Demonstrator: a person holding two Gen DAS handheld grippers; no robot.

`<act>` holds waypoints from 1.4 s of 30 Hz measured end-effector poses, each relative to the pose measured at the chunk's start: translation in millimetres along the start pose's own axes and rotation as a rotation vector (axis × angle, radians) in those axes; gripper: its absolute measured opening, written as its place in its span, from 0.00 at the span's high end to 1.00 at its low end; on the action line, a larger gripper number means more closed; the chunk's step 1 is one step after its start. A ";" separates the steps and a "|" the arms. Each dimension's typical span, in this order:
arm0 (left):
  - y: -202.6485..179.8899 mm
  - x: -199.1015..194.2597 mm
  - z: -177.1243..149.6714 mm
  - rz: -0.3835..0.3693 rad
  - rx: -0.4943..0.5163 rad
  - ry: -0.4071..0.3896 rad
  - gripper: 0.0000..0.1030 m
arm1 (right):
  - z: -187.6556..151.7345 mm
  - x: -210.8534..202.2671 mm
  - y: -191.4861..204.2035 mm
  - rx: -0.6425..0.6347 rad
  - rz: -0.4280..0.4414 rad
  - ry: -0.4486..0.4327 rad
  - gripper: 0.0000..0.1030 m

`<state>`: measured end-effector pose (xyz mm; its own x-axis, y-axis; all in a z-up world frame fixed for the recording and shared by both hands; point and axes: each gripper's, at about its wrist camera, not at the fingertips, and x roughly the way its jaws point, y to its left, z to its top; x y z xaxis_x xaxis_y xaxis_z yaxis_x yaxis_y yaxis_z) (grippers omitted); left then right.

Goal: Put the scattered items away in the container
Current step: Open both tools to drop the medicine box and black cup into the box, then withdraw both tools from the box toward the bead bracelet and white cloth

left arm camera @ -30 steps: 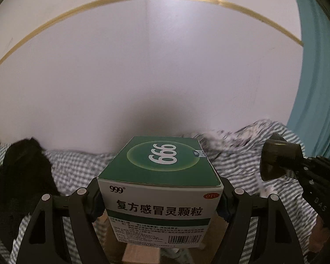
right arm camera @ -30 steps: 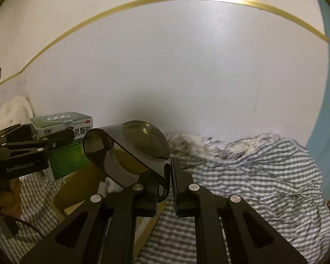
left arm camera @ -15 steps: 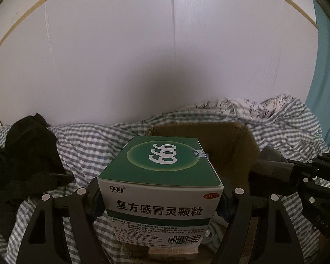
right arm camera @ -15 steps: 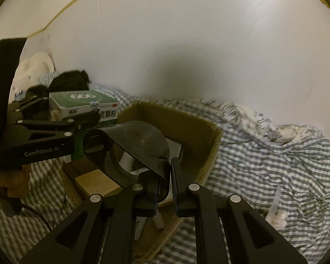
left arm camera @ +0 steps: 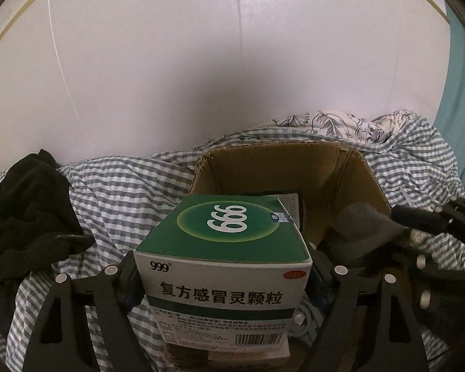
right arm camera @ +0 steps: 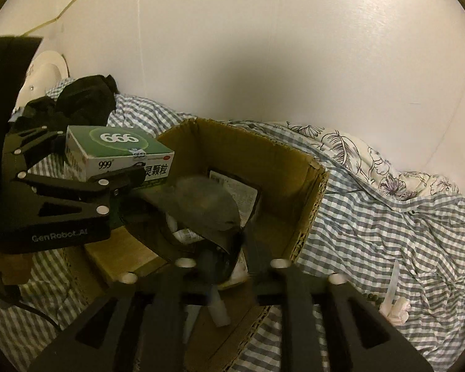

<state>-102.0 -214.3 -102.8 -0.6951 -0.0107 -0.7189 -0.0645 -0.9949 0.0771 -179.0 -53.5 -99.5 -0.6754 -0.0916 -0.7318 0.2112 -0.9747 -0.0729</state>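
Note:
My left gripper (left arm camera: 223, 266) is shut on a green and white 999 medicine box (left arm camera: 229, 248) and holds it over the near left part of the open cardboard box (left arm camera: 350, 173). The same medicine box (right arm camera: 117, 152) and left gripper (right arm camera: 108, 170) show at the left of the right wrist view. My right gripper (right arm camera: 232, 248) is over the cardboard box (right arm camera: 310, 192); a dark translucent curved lid (right arm camera: 201, 207) sits blurred between its fingers, which stand a little apart. Several items lie inside the box.
The box sits on a bed with a blue checked sheet (right arm camera: 387, 232). A black garment (left arm camera: 31, 210) lies at the left. A floral cloth (right arm camera: 350, 152) lies by the white wall. A small white item (right arm camera: 393, 303) lies on the sheet at the right.
Both grippers have tilted down and moved over the cardboard box, which now fills the middle of both views. The right fingers have parted slightly around the dark lid, which is now blurred.

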 end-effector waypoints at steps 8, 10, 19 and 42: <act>0.1 -29.9 12.9 0.028 0.014 -0.092 0.06 | -0.4 -27.9 9.4 -0.065 -0.025 -0.103 0.47; -0.3 -38.7 17.5 0.028 0.008 -0.112 0.05 | 0.2 -34.4 8.7 -0.061 -0.025 -0.116 0.46; -21.5 -84.5 41.2 -0.006 -0.019 -0.210 0.00 | 2.5 -74.6 -15.5 0.007 -0.047 -0.191 0.40; -124.3 -149.0 73.7 -0.128 -0.098 -0.376 0.00 | -27.3 -196.5 -138.2 0.165 -0.270 -0.382 0.04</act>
<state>-43.2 -81.6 45.6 -0.9004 0.1326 -0.4143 -0.1113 -0.9909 -0.0753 -56.2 104.8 35.9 -0.9078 0.1306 -0.3986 -0.1008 -0.9904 -0.0949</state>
